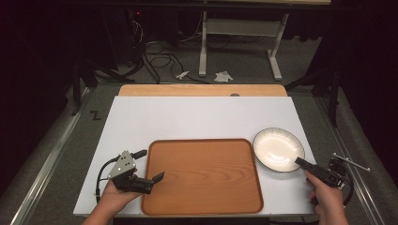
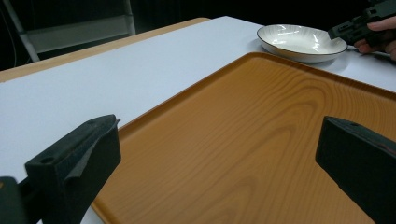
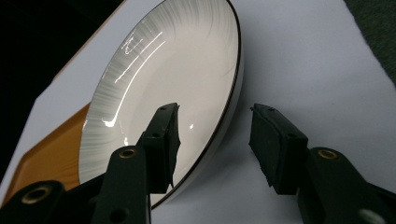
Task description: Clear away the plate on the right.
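Note:
A white shallow plate (image 1: 278,149) with a thin dark rim rests on the white table, just right of a wooden tray (image 1: 202,176). My right gripper (image 1: 300,162) is at the plate's near right edge. In the right gripper view the plate (image 3: 177,70) has its rim between the jaws of my right gripper (image 3: 215,140): one jaw is over the inside, the other stands outside with a gap to the rim. My left gripper (image 1: 151,165) stands open at the tray's left edge, and nothing is between the jaws of my left gripper (image 2: 219,154) but the tray's bare floor (image 2: 243,130).
The white table top (image 1: 187,117) lies on a wooden desk whose far strip (image 1: 202,90) shows behind it. Beyond it are a metal frame's legs (image 1: 202,47) and cables on a dark floor. From the left gripper view, the plate (image 2: 299,39) and the right gripper (image 2: 345,30) are far off.

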`<state>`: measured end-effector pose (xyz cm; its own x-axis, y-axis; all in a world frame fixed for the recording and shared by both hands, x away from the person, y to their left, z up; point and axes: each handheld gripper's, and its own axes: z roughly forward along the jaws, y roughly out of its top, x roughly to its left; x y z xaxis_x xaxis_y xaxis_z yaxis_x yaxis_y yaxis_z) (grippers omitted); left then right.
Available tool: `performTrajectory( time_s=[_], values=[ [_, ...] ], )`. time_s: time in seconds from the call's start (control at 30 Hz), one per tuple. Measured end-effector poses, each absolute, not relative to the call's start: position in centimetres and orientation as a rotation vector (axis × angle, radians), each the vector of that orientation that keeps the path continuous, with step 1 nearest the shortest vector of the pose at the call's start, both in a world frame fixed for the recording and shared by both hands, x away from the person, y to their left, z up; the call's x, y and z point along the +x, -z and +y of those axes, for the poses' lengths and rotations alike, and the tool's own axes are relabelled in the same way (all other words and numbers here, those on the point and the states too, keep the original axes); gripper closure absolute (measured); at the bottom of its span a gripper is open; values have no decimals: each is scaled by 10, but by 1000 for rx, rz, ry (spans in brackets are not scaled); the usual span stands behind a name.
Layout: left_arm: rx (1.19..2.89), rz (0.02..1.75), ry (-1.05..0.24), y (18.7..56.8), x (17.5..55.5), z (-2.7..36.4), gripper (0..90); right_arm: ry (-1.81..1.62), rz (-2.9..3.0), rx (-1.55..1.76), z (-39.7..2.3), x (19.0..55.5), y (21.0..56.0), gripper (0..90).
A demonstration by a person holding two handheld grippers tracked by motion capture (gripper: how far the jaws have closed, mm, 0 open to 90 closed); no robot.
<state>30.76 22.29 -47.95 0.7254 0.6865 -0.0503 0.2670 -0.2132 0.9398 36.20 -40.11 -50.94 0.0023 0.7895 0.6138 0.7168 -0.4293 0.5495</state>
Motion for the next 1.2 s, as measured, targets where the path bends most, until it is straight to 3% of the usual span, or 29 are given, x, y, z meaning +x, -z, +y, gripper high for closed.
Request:
performTrajectory(
  time_s=[1.2],
  values=[
    [1785,753,-464,480,302,227,12,-1384,1677,2210,-399,380,512,654]
  ],
)
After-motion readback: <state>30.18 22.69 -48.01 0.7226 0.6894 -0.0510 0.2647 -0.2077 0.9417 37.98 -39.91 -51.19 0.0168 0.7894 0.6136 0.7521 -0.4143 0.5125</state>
